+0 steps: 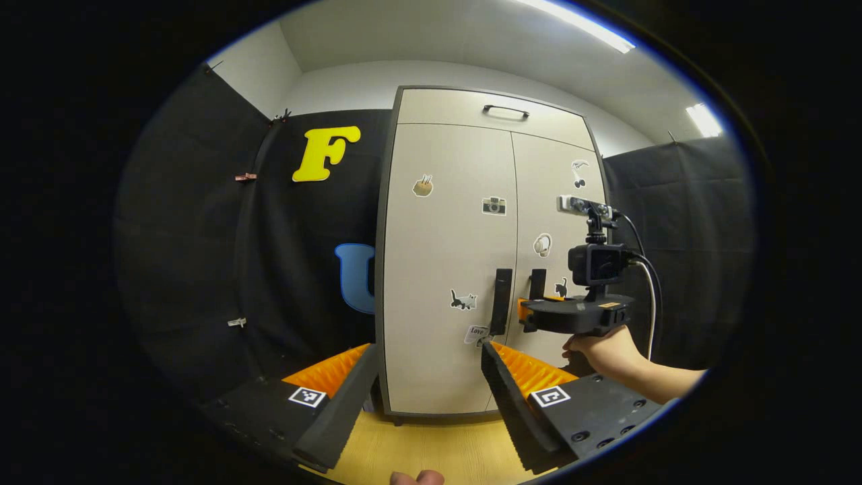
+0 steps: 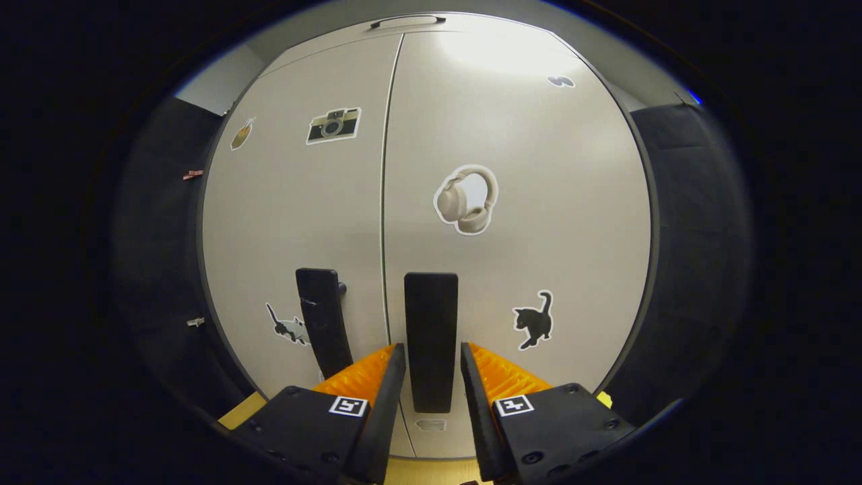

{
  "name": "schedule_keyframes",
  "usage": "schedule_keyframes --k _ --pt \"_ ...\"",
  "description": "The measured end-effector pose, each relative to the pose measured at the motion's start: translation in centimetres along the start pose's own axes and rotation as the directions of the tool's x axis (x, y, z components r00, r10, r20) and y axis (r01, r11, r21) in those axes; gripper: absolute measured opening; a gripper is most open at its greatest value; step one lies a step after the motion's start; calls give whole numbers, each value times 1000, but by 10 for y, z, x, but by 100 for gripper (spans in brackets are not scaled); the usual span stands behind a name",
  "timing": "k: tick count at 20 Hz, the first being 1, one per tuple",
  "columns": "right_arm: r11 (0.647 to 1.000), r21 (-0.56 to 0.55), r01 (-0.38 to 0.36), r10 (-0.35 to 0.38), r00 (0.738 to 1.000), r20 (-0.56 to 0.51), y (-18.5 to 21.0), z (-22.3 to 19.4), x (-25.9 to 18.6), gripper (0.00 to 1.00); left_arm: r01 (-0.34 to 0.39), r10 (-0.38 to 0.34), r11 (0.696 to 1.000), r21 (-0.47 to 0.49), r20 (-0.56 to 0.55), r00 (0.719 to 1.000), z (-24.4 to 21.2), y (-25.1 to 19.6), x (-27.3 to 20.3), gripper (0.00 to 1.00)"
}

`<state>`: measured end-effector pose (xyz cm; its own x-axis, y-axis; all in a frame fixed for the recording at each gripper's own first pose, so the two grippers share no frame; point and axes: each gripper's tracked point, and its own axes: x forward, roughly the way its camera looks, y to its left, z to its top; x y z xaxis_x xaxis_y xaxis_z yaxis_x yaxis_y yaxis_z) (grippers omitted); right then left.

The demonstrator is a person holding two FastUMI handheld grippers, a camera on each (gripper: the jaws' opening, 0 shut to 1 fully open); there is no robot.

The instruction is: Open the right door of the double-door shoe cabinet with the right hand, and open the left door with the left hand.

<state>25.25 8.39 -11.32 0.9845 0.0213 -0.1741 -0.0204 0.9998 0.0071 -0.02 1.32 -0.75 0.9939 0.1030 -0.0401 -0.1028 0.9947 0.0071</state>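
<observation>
Bright ceiling strip lights cast glare on the cabinet; sharp focus, strong fisheye bending at edges.

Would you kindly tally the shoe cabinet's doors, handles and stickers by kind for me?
Doors: 2
Vertical door handles: 2
Top handle: 1
Stickers: 7
Total: 12
</observation>
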Motion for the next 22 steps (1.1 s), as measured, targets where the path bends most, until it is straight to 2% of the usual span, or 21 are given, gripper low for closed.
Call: schedule_keyframes --k 2,3,4,6,8,12,14,17,18,19,22 --pt "1000 1 4 -4 1000 -14 2 -6 7 54 -13 13 1000 1 4 1000 0 1 0 95" --pt "1000 -4 28 -28 999 -27 -4 -8 6 54 -21 21 1000 5 7 1000 1 2 0 95" --pt "999 4 32 -32 999 -7 -4 -6 10 35 -29 29 1000 11 9 1000 3 2 0 95" --pt "1000 -4 30 -30 1000 0 -4 -6 10 35 -42 42 999 21 10 999 4 3 -1 95" --pt "1000 -20 21 -21 1000 2 -2 -5 8 26 -49 49 999 18 6 999 5 4 -2 94" --pt "1000 27 10 -9 1000 -12 -3 -6 7 25 -57 57 998 11 -12 998 2 4 -2 95" --pt "999 35 1 0 1000 -13 -4 -6 6 14 -61 61 998 15 -12 998 3 4 -3 95" --pt "999 53 -9 9 1000 7 -5 -4 0 14 -80 80 996 29 -3 997 6 6 -3 95" --pt "998 62 -23 23 1000 8 -5 -5 -2 14 -87 87 996 32 0 996 8 6 -4 95" --pt "996 79 -35 34 999 7 -7 -4 -7 9 -94 94 995 31 2 996 8 6 -4 95" --pt "992 98 -80 79 997 5 -9 -1 -16 9 -112 112 994 14 2 994 8 7 -4 94"
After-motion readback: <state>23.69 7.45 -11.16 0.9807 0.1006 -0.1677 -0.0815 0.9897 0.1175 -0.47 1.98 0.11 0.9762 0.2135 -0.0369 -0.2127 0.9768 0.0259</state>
